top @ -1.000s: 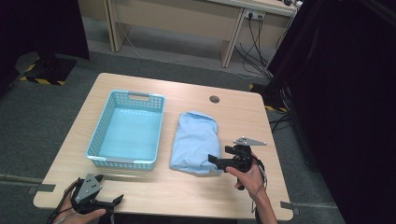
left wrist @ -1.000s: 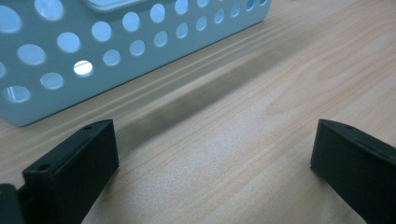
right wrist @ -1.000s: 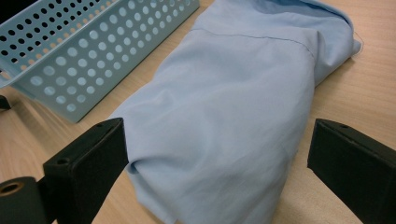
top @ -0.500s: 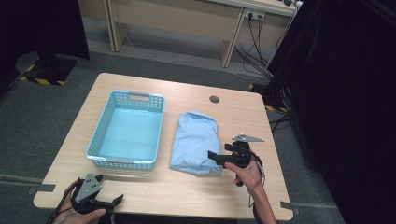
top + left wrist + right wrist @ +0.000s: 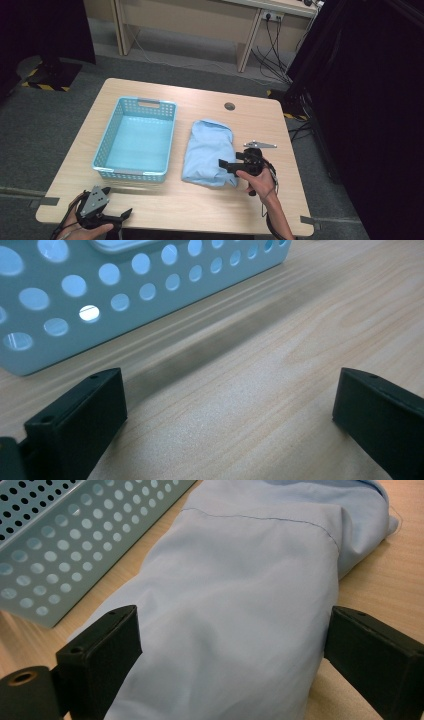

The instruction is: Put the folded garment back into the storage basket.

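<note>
A folded light blue cloth (image 5: 209, 151) lies on the wooden table (image 5: 200, 205), right of a light blue perforated basket (image 5: 136, 140). My right gripper (image 5: 226, 165) is open at the cloth's near right edge, and in the right gripper view its wide jaws straddle the cloth (image 5: 240, 600) with the basket wall (image 5: 65, 535) at upper left. My left gripper (image 5: 122, 215) is open at the table's near left corner, with bare wood between its jaws; the basket's front wall (image 5: 125, 285) stands just ahead of it.
A small round grommet (image 5: 229, 106) sits in the table's far side. A wooden desk frame with hanging cables (image 5: 272, 35) stands beyond the table. A dark curtain (image 5: 370, 100) hangs along the right.
My right gripper has slid a little left and nearer, closing in on the cloth's near right edge. My left gripper has stayed put.
</note>
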The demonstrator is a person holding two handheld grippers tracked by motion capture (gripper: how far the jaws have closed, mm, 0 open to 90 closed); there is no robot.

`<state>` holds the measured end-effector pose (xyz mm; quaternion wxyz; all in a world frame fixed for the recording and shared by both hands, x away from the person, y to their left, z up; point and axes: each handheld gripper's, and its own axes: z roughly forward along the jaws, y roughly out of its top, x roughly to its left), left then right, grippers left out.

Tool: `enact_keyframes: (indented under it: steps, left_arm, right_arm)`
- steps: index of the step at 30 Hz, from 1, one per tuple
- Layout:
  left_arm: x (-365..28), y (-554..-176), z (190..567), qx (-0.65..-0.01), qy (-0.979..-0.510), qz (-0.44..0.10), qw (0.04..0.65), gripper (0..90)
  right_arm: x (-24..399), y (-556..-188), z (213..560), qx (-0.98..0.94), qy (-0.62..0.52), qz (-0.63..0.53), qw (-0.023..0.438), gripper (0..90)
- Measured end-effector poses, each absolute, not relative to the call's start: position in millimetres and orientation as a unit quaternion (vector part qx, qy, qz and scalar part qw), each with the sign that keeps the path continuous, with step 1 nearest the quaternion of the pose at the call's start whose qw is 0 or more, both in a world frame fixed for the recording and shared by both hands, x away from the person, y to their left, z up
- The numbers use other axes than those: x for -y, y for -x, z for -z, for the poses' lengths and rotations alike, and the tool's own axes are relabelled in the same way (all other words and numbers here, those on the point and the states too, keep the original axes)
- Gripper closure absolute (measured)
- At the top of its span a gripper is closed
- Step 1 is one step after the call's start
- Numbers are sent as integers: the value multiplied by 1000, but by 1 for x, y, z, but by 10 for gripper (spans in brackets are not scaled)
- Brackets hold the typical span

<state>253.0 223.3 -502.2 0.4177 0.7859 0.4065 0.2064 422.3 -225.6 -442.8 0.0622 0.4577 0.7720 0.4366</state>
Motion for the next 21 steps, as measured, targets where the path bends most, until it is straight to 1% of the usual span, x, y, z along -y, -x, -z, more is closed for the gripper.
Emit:
enact_keyframes:
  steps: [21]
  left_arm:
    - [-223, -253, 503, -407, -784, -207, 419, 0]
  right_arm:
    - [219, -439, 462, -775, -465, -426, 46, 157]
